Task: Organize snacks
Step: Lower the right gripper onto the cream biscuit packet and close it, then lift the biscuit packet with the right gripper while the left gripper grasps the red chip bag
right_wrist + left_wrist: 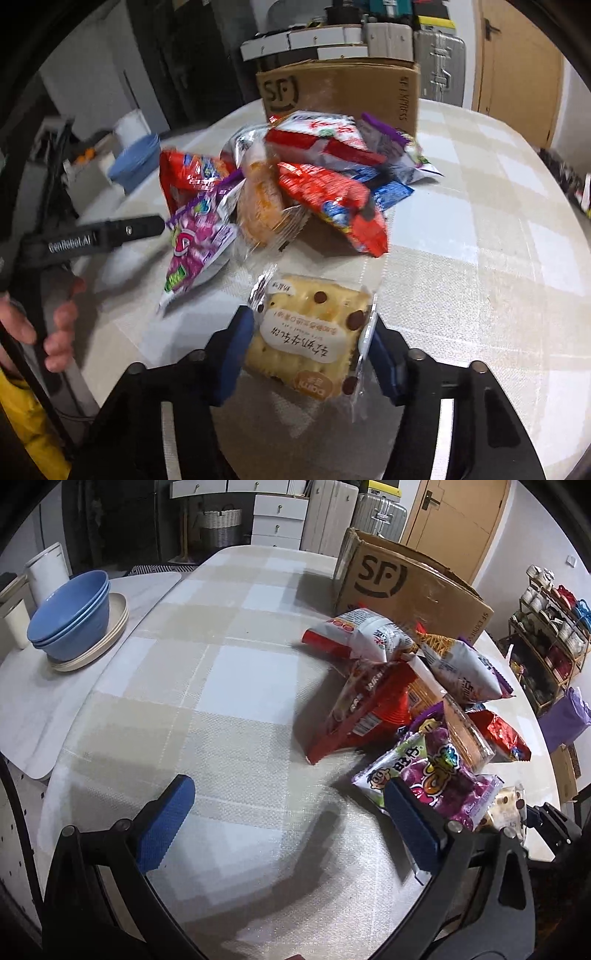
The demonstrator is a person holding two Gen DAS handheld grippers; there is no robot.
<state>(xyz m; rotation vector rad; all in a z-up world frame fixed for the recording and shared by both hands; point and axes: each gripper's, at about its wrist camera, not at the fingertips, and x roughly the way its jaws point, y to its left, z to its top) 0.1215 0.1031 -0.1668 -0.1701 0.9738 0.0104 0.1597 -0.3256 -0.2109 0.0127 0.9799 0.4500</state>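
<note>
Checked worktop [480, 229] — right gripper [308, 354] jaws clamped on near cracker packet [314, 332]; left gripper [288, 819] jaws apart, beside snack pile [399, 686].

Soft indoor light across both views, bright on the checked cloth of the bench [229, 686], dim in the upper-left corners. Dark shadows fall beneath the left tongs [284, 812] at the lower middle. Glare glints off the snack wrappers [295, 184], and that pile is smeared with motion blur in the right view. Fisheye bending curves every edge, black corners all around.
</note>
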